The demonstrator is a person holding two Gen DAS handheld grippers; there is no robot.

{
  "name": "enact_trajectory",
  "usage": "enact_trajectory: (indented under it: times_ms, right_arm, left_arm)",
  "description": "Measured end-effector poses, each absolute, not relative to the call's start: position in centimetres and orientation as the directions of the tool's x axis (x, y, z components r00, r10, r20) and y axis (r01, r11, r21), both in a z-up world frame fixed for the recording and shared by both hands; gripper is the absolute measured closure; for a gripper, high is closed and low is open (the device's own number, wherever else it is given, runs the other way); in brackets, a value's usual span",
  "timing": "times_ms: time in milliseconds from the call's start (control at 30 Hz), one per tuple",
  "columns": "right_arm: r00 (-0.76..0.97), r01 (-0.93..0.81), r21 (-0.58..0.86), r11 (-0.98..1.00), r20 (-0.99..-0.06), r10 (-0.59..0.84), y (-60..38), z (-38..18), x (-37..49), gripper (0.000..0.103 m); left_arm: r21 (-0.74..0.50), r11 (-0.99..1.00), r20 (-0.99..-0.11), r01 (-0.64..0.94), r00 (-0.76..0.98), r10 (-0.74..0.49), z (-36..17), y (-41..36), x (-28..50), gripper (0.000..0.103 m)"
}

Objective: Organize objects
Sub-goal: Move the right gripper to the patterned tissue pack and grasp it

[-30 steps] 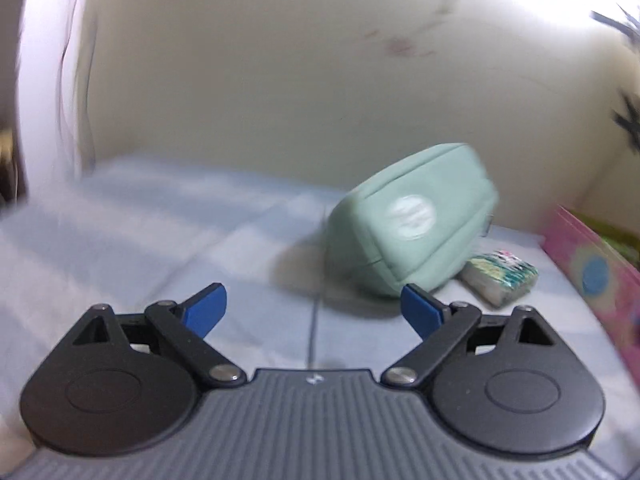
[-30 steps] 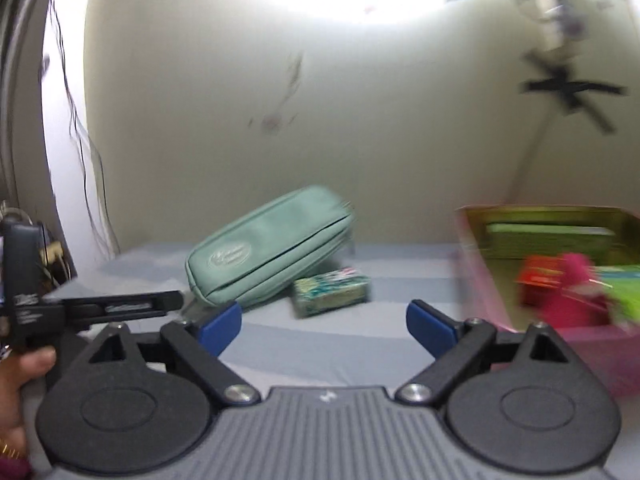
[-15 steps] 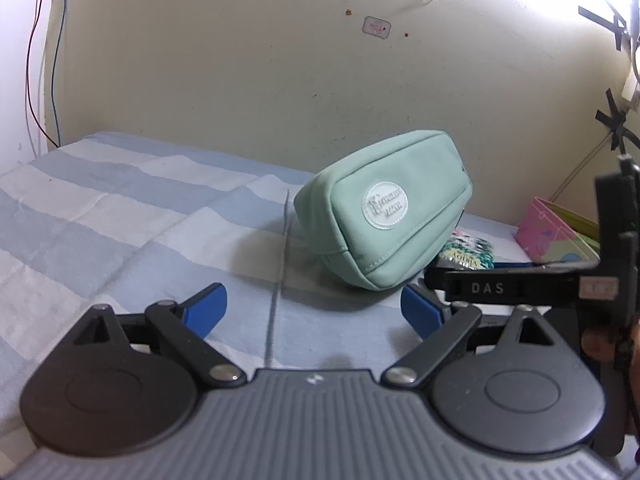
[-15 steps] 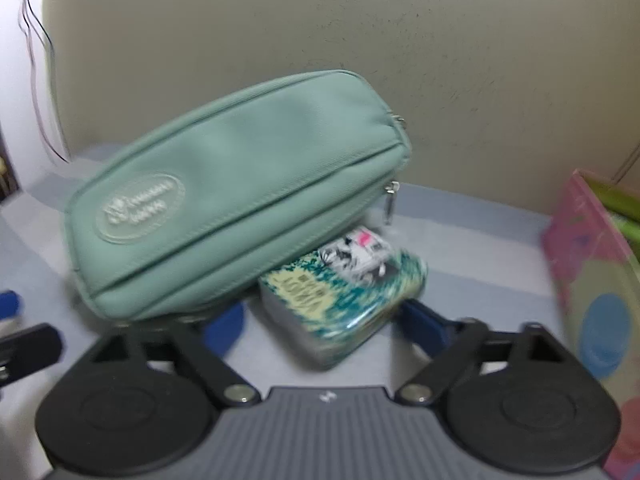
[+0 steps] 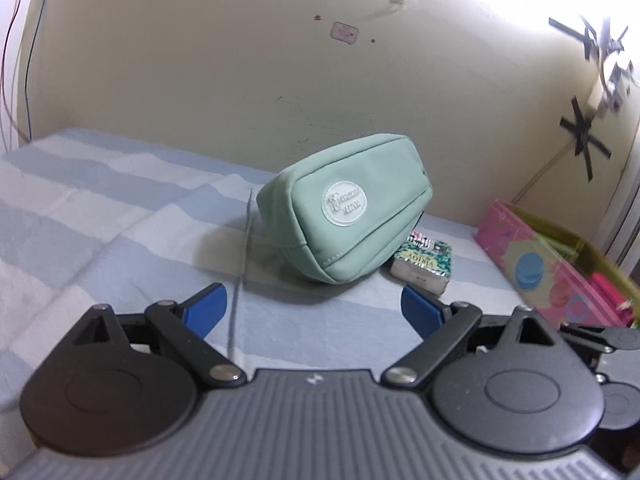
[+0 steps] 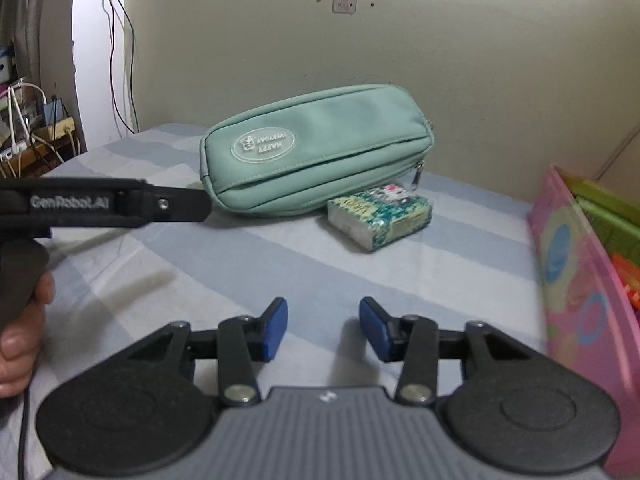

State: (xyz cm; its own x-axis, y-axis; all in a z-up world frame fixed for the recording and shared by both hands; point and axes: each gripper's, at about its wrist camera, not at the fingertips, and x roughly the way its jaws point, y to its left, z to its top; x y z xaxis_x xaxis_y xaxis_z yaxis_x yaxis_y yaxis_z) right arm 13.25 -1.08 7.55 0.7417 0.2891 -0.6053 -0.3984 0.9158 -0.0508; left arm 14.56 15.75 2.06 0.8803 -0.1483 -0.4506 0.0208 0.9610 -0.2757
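A mint-green zip pouch [image 5: 348, 216] [image 6: 320, 152] lies on the striped bedsheet near the wall. A small patterned tissue pack [image 5: 424, 266] [image 6: 380, 216] rests against its front right end. My left gripper [image 5: 314, 302] stands open a short way in front of the pouch, with nothing between its blue pads. My right gripper [image 6: 324, 320] hovers over bare sheet, well short of the tissue pack. Its jaws are closing with nothing between them. In the right wrist view the left gripper [image 6: 120, 204] reaches in from the left, held by a hand [image 6: 20, 320].
A pink box [image 5: 540, 268] [image 6: 576, 260] holding green and pink items stands at the right edge of the bed. The beige wall runs just behind the pouch. Cables and clutter [image 6: 36, 132] sit beyond the bed's left side.
The right gripper has drawn back from the tissue pack, which was between its fingers half a second ago, and its jaws have narrowed. The left gripper's view has tilted slightly.
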Motion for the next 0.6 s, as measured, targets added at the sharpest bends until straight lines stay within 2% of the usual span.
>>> enact_trajectory:
  times_ms: [33,100,133,200,267,400,533,567,600]
  right_arm:
    - [0.757,-0.387,-0.064,0.92,-0.591,0.277,-1.0,7.8,13.8,0.049]
    - [0.78,-0.359,-0.054,0.932,-0.566,0.268,-0.8,8.3,15.3,0.027]
    - [0.784,-0.356,-0.045,0.934,-0.558,0.272,-0.7,8.4,16.3,0.023]
    - [0.801,-0.339,-0.065,0.939,-0.544,0.251,0.0,8.6,18.2,0.005]
    - [0.814,-0.314,-0.103,0.944,-0.542,0.212,0.5,8.3,20.2,0.003]
    - [0.792,-0.274,-0.138,0.952,-0.594,0.142,1.2,7.4,24.7,0.0]
    - [0.746,-0.318,-0.111,0.942,-0.643,0.176,1.4,6.6,27.8,0.0]
    - [0.738,-0.332,-0.122,0.935,-0.652,0.177,1.5,6.3,28.1,0.002]
    - [0.734,-0.341,-0.104,0.934,-0.651,0.195,1.5,6.3,28.3,0.011]
  left_arm:
    - [-0.291,0.956,-0.454,0.015,0.878,-0.152,2.0,16.0,14.6,0.008]
    - [-0.309,0.951,-0.463,0.0,0.874,-0.151,1.9,16.2,14.7,0.008]
    - [-0.318,0.948,-0.465,-0.006,0.872,-0.15,1.8,16.3,14.7,0.008]
    - [-0.328,0.944,-0.47,-0.009,0.869,-0.155,1.8,16.4,14.8,0.008]
    - [-0.328,0.945,-0.476,-0.002,0.864,-0.163,1.8,16.2,15.0,0.008]
    - [-0.321,0.947,-0.485,0.009,0.857,-0.173,1.8,15.9,15.2,0.008]
    - [-0.346,0.938,-0.493,0.02,0.847,-0.2,1.7,15.9,15.3,0.008]
    - [-0.348,0.937,-0.494,0.021,0.846,-0.203,1.7,15.9,15.4,0.008]
    - [-0.347,0.938,-0.495,0.021,0.845,-0.202,1.7,15.8,15.3,0.008]
